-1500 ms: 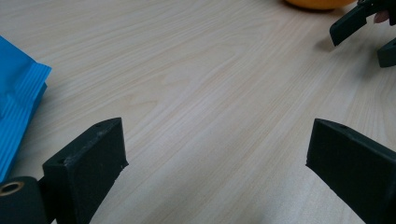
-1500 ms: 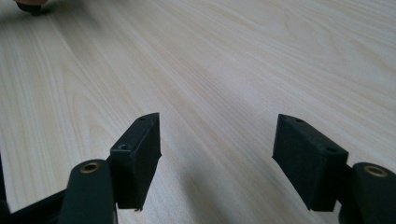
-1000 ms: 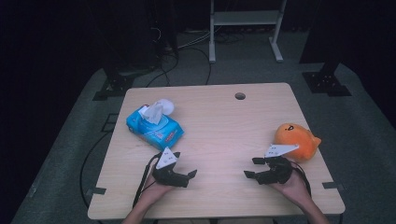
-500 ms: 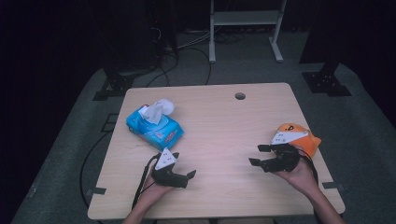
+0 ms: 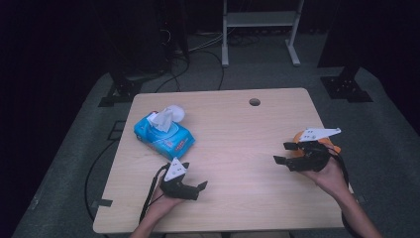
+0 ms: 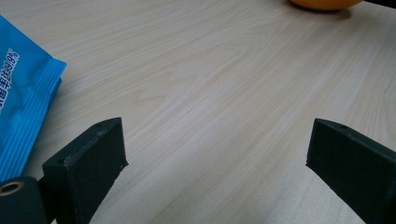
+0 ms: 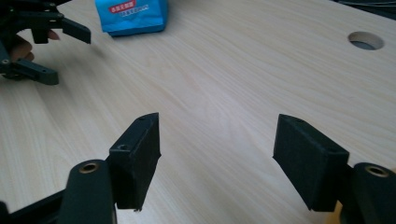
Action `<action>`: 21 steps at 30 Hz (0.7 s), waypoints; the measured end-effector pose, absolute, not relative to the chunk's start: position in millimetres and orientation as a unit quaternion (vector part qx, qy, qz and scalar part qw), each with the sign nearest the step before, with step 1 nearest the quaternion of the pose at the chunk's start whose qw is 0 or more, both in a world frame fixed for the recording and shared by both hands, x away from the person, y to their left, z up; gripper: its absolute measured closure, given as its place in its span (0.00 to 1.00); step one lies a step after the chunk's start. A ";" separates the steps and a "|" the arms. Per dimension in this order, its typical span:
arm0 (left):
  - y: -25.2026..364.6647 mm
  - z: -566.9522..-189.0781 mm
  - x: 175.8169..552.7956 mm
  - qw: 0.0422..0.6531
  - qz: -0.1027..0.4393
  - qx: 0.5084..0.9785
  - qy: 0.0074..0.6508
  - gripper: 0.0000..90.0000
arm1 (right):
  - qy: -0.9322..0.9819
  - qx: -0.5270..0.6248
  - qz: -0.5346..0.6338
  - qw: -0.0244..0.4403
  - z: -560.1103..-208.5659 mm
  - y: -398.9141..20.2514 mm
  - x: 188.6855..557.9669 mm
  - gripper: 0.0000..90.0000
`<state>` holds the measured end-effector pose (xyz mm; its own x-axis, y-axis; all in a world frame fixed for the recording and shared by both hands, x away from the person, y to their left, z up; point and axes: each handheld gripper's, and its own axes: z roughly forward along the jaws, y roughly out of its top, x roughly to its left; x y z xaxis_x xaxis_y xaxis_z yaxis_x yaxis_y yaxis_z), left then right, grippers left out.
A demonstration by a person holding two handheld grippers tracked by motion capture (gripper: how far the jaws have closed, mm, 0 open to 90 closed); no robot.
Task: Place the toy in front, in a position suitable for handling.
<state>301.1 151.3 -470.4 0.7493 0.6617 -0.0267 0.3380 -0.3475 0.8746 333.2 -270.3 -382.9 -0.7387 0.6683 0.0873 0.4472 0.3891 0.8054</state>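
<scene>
Nothing is gripped yet: the left claw (image 5: 195,187) and right claw (image 5: 283,152) both stand spread over bare tabletop (image 5: 233,129). The orange plush toy (image 5: 331,145) (half hidden behind the right claw) and blue tissue pack (image 5: 163,133) lie untouched.

blue tissue pack (image 5: 164,135), orange toy (image 5: 331,145), black grippers

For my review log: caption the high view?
Two open grippers, left gripper and right gripper, over table with tissue pack.
</scene>
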 end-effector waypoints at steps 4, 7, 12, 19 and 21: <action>150.9 -470.4 300.4 0.478 0.171 0.804 0.309 0.04 | 0.819 0.348 0.436 0.137 -377.5 -282.6 334.6 0.34; 150.9 -470.7 300.3 0.477 0.172 0.804 0.310 0.04 | 0.815 0.355 0.434 0.145 -374.2 -290.4 335.5 0.35; 150.9 -471.2 300.6 0.479 0.171 0.802 0.313 0.04 | 0.813 0.364 0.425 0.160 -369.8 -303.4 337.8 0.35; 149.9 -472.2 300.1 0.477 0.169 0.804 0.311 0.04 | 0.802 0.383 0.424 0.171 -368.7 -321.5 340.4 0.35; 149.7 -472.1 300.0 0.477 0.170 0.804 0.311 0.04 | 0.799 0.392 0.420 0.175 -369.6 -329.7 341.8 0.35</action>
